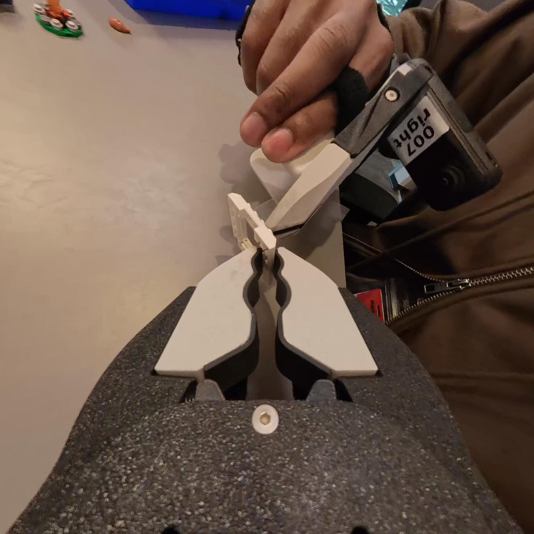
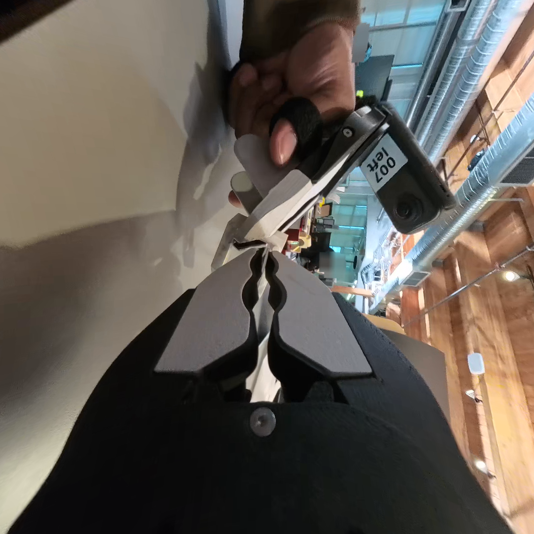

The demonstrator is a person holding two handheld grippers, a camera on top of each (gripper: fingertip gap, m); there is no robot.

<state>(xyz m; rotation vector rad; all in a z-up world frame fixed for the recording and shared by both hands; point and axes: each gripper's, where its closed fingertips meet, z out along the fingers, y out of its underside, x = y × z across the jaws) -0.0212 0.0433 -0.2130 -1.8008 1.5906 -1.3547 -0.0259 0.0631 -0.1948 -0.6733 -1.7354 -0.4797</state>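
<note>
From left to right: my left gripper point(image 1: 265, 254) pinches a white brick-built plastic frame point(image 1: 245, 224) above the table point(image 1: 101, 173), right gripper point(image 1: 273, 226) clamped on its far edge; light, stiff, probably snaps apart.

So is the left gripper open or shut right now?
Shut on a white plastic piece: the left gripper has its fingertips pinching the piece's thin edge, while the right gripper meets it from above.

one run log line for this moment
left tool: shut on white brick piece | right tool: pinching same piece | both above table
</note>
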